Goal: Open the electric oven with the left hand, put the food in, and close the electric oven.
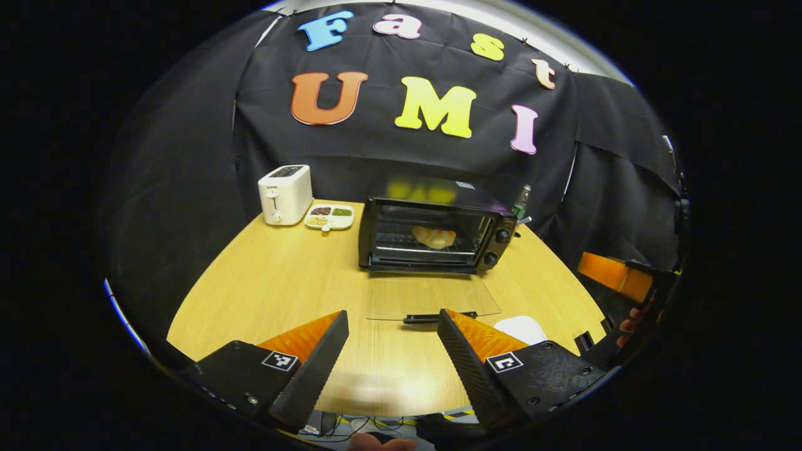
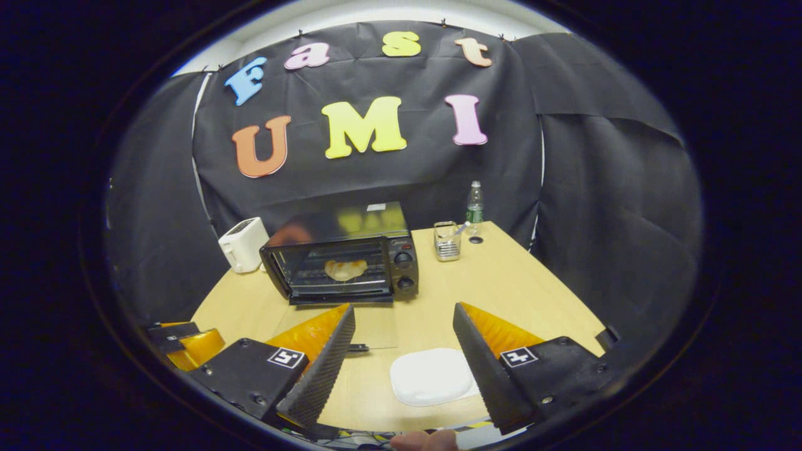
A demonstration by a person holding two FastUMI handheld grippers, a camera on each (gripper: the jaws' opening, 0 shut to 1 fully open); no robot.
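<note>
In the right gripper view the right gripper (image 2: 404, 357) sits at the bottom with its fingers (image 2: 322, 369) spread wide and empty over a white plate (image 2: 431, 377) on the table (image 2: 501, 288). Left of center, the electric oven (image 2: 341, 260) stands with its glass door (image 2: 341, 326) folded down flat and the food (image 2: 344, 269) on its rack. A white toaster (image 2: 243, 244) stands to its left, a wire holder (image 2: 446, 241) and bottle (image 2: 474, 203) to its right, and the left gripper (image 2: 185, 344) shows at lower left.

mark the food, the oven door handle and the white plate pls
food (image 1: 433, 237): left gripper view, middle of the piece on the oven rack.
oven door handle (image 1: 438, 317): left gripper view, middle of the bar.
white plate (image 2: 432, 376): right gripper view, centre of its top.
</note>
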